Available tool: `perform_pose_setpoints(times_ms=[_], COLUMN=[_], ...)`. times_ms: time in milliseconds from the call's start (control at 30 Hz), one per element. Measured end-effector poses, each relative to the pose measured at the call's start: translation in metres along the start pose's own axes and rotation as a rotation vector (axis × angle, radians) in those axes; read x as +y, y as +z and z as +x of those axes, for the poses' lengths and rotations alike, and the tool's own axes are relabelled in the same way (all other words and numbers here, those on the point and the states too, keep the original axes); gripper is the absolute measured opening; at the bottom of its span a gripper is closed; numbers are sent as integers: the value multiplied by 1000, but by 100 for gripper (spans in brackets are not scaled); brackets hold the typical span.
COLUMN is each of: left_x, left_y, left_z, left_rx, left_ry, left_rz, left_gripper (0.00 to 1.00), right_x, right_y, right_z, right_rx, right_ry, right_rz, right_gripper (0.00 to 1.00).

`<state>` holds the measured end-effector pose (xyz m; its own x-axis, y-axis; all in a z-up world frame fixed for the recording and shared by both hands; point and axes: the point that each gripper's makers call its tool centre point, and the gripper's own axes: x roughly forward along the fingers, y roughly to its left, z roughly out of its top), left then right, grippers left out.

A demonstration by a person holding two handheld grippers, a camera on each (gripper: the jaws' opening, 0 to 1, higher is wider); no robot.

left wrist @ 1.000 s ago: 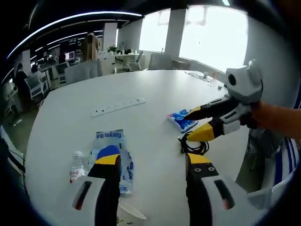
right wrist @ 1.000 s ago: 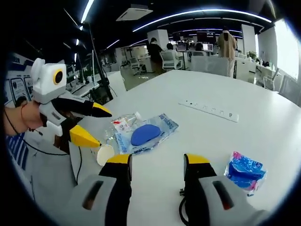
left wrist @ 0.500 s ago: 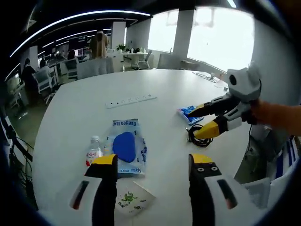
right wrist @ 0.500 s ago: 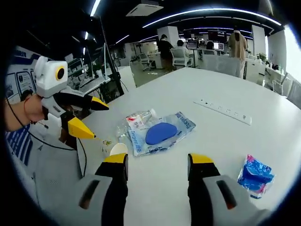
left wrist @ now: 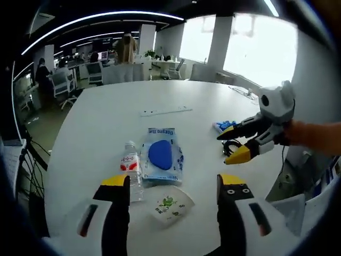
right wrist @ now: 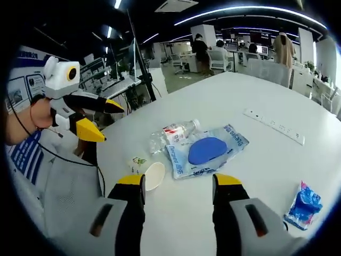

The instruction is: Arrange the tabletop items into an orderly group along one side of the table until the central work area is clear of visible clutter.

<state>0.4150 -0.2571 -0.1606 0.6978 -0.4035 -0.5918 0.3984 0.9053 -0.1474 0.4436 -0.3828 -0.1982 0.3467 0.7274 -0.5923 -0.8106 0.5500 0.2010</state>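
On the white table (left wrist: 96, 122) lie a clear plastic bottle (left wrist: 130, 168), a clear bag with a blue pad inside (left wrist: 162, 157) and a paper cup on its side (left wrist: 170, 204). A blue packet (left wrist: 226, 126) and a coiled black cable (left wrist: 232, 146) lie further right. My left gripper (left wrist: 171, 184) hangs open above the cup, holding nothing. My right gripper (left wrist: 222, 149) comes in from the right, open, over the cable. In the right gripper view the bottle (right wrist: 173, 133), bag (right wrist: 208, 152), cup (right wrist: 146, 172) and packet (right wrist: 303, 205) lie ahead of my open right gripper (right wrist: 179, 181); my left gripper (right wrist: 113, 125) stands open at the left.
A white power strip (left wrist: 165, 111) lies across the table's middle, also in the right gripper view as the power strip (right wrist: 274, 128). Office chairs, desks and people stand beyond the far edge. A person's hand (left wrist: 314, 136) holds the right gripper near the table edge.
Both views have drawn back from the table, so more of it and its items show. The items lie where they were. Both grippers stay open.
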Motion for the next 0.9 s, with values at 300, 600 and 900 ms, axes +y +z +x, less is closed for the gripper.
perform_pose_setpoints(times_ms=[300,600,900], left_x=[24,35,45], left_y=[-18,-37,-50], left_z=[-21,-36,-42], left_rx=[-2,10,16], left_ry=[40,56,68], left_rz=[-49,-84,-116], left_gripper=[67,67,66], right_x=[30,50,67], right_y=[-9,-31,-41], right_z=[32,64,91], right_rx=[42,102,125], right_ry=[79,145,242], right_rz=[9,52,190], right_gripper=[48,44,31])
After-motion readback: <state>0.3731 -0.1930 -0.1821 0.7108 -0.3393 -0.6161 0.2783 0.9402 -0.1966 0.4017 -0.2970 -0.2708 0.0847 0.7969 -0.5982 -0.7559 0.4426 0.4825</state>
